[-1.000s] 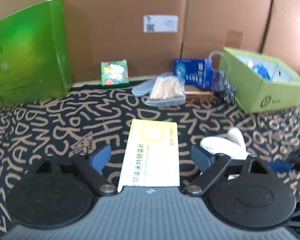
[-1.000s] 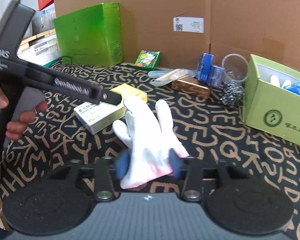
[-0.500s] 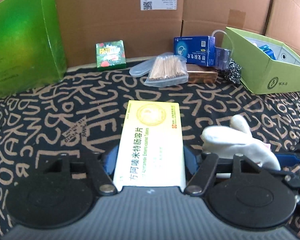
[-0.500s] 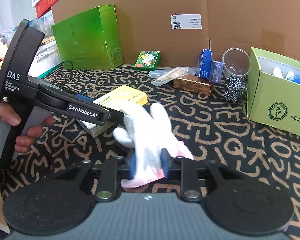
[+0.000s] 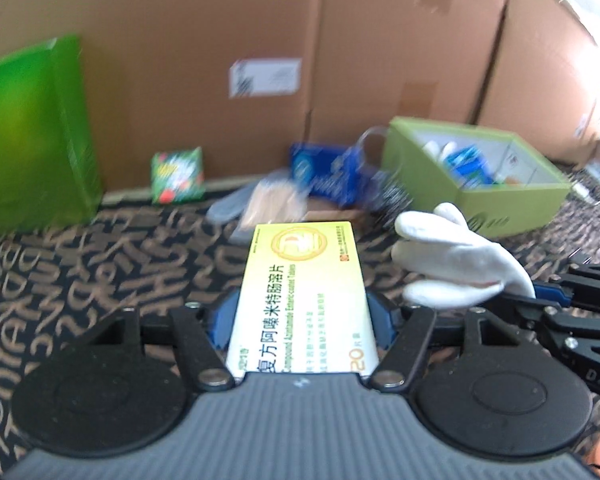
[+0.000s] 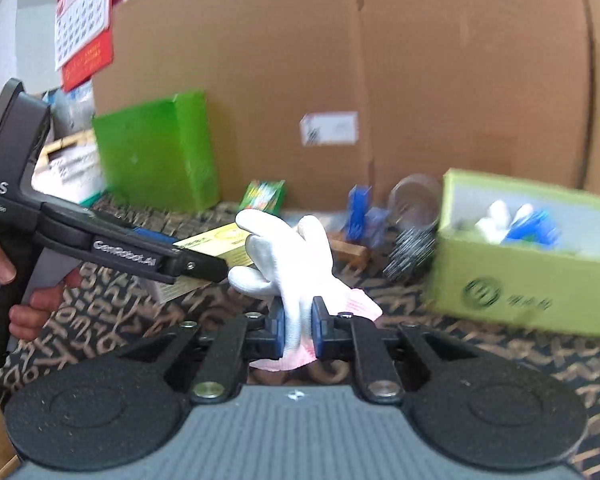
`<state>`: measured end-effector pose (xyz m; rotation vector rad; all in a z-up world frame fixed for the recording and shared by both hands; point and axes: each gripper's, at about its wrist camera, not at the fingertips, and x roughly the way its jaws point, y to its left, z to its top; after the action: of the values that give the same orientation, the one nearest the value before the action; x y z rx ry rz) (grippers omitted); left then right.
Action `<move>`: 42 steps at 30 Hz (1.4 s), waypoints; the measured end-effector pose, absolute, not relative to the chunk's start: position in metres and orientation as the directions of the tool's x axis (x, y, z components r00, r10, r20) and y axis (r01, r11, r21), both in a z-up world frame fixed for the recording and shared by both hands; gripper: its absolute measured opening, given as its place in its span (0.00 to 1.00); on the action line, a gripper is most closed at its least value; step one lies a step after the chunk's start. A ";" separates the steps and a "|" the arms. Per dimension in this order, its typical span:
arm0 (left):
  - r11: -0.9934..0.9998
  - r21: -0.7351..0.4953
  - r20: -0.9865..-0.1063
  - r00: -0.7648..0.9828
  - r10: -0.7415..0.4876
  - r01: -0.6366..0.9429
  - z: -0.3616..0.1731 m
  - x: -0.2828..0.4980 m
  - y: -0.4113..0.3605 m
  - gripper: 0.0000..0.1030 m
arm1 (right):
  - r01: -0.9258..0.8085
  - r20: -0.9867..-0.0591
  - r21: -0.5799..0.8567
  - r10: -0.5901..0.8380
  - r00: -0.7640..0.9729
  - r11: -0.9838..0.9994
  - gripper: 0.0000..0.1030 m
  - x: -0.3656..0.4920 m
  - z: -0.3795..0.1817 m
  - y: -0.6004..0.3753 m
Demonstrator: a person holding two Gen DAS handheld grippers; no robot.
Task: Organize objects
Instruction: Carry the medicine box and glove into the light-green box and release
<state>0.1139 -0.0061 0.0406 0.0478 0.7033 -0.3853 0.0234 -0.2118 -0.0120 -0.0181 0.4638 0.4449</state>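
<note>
My left gripper (image 5: 302,320) is shut on a yellow-and-white medicine box (image 5: 304,292) and holds it lifted above the patterned cloth. My right gripper (image 6: 298,330) is shut on a white glove (image 6: 288,264) with a pink cuff, also lifted. The glove (image 5: 456,260) shows to the right in the left wrist view, and the medicine box (image 6: 216,246) shows behind the left gripper's arm in the right wrist view. An open light-green box (image 6: 532,256) holding a white glove and blue items sits at the right; it also shows in the left wrist view (image 5: 476,172).
On the black-and-tan cloth (image 5: 100,264) lie a tall green box (image 5: 32,136), a small green packet (image 5: 176,176), a bag of wooden sticks (image 5: 268,204), blue boxes (image 5: 324,176), a steel scrubber (image 6: 408,256) and a clear cup (image 6: 416,196). Cardboard walls (image 5: 260,40) stand behind.
Both grippers closed on their objects and lifted them off the cloth. Both views have tilted up and moved toward the light-green box.
</note>
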 end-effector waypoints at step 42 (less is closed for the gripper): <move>0.825 -0.085 -0.545 0.667 -0.509 0.559 0.042 0.246 -0.322 0.99 | 0.067 -0.405 -0.087 -0.097 0.909 0.994 0.63 0.158 -0.028 -0.428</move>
<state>0.2462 -0.3225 0.0419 0.0919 0.5863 -0.6035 0.1577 -0.4280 -0.0277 -0.0715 0.4217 -0.0844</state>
